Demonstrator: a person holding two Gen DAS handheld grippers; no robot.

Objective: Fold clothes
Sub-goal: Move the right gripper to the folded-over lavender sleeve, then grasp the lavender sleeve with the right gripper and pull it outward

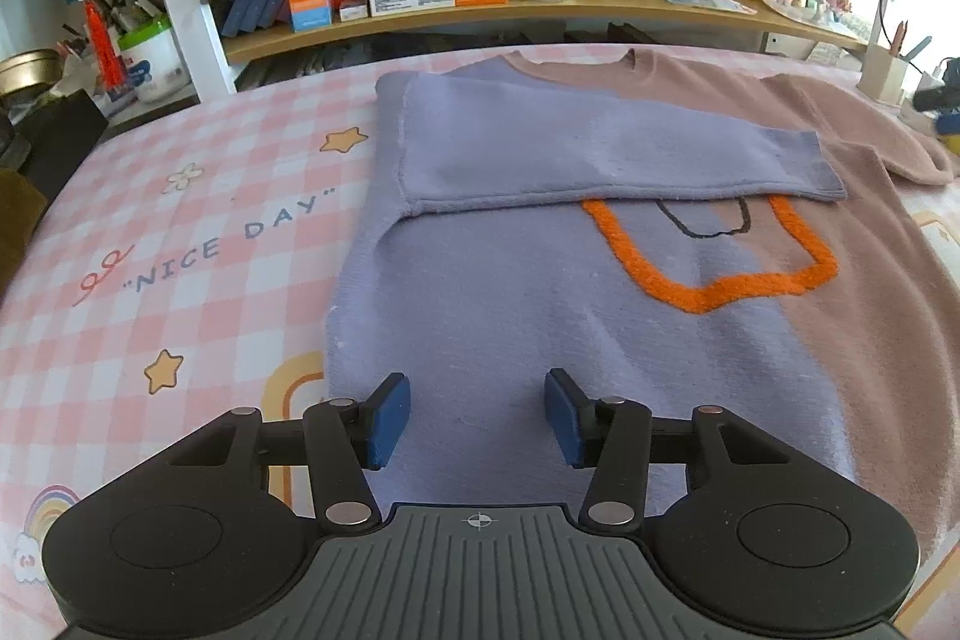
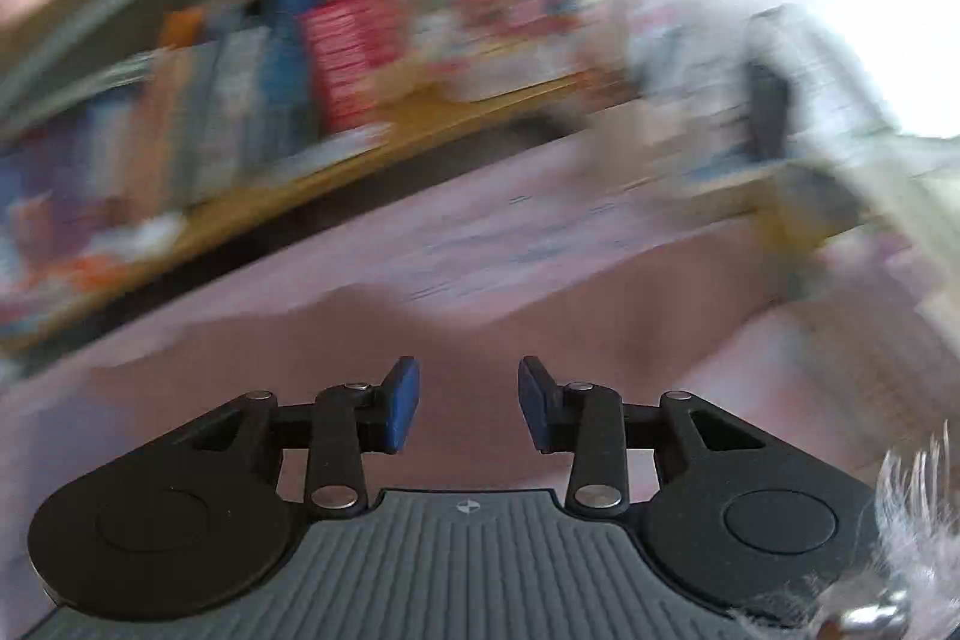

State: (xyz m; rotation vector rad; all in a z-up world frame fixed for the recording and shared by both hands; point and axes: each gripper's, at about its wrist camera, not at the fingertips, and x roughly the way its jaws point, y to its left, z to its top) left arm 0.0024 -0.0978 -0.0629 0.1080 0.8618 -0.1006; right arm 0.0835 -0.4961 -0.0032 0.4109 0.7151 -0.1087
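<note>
Both the left gripper (image 1: 477, 415) and right gripper (image 2: 468, 403) are hovering over the sweater (image 1: 540, 292), fingers spread, holding nothing.

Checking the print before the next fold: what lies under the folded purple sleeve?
The purple sleeve lies across the sweater chest, covering the top of the orange outline and black line. Whatever print sits higher is hidden.

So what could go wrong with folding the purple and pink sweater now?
1. The folded purple sleeve lies loose across the two-tone knitted sweater; tugging the hem could slide it off.
2. The right wrist view is blurred by motion, so the open right gripper might grab badly.
3. The open left gripper holds nothing yet.
</note>
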